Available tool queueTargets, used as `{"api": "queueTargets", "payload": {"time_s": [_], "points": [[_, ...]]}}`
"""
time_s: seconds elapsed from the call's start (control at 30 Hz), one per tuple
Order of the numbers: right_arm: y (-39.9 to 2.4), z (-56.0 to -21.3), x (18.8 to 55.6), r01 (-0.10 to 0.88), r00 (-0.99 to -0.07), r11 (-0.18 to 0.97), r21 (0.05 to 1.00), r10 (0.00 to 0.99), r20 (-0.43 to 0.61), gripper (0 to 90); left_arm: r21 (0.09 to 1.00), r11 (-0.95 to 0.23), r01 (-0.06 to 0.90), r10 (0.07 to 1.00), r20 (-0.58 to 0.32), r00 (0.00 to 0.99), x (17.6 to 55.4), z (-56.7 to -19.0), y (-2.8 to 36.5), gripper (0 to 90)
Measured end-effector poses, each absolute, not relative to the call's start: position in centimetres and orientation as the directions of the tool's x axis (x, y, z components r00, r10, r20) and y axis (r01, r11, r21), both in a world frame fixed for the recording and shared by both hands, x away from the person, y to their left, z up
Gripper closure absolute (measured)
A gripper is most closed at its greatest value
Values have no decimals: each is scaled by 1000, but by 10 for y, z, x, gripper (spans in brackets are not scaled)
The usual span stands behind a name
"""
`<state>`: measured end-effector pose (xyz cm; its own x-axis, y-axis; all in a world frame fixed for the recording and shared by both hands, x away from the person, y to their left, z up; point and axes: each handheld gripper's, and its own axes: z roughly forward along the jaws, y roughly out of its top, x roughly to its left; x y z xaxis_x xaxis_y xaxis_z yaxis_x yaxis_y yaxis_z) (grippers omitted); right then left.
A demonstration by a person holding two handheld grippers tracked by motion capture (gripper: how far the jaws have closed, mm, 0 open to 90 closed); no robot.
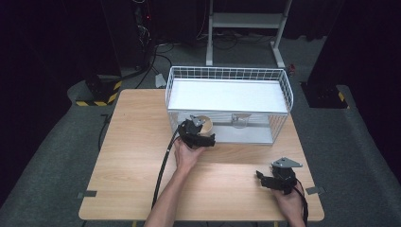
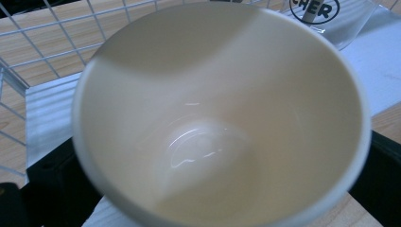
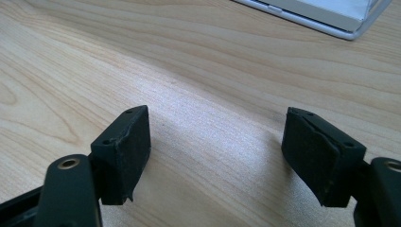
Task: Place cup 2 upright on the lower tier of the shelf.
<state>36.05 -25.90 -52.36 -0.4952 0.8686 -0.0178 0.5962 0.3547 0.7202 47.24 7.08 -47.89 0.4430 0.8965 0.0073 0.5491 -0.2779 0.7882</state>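
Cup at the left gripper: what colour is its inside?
Plain cream-white cup, clearest in the left gripper view.

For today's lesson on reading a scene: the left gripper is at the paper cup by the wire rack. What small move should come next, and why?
Probably draw the left gripper straight back from the paper cup. Its jaws stand wide either side of the cup, which sits at the lower level of the wire rack beside a clear glass; the cup looks delivered.

High view looking down on table (image 1: 142, 179), left gripper view close inside cup (image 2: 222, 118), right gripper view low over tabletop
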Motion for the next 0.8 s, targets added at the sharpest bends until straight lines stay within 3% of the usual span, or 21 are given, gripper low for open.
{"api": "queueTargets", "payload": {"time_s": [0.33, 0.8], "points": [[-259, -524, 361, 596, -495, 354, 720, 869, -18, 247, 787, -276, 551, 905, 19, 425, 463, -480, 76, 22], [-259, -524, 361, 596, -495, 355, 720, 869, -18, 247, 790, -255, 557, 910, 1, 415, 447, -489, 82, 169]]}}
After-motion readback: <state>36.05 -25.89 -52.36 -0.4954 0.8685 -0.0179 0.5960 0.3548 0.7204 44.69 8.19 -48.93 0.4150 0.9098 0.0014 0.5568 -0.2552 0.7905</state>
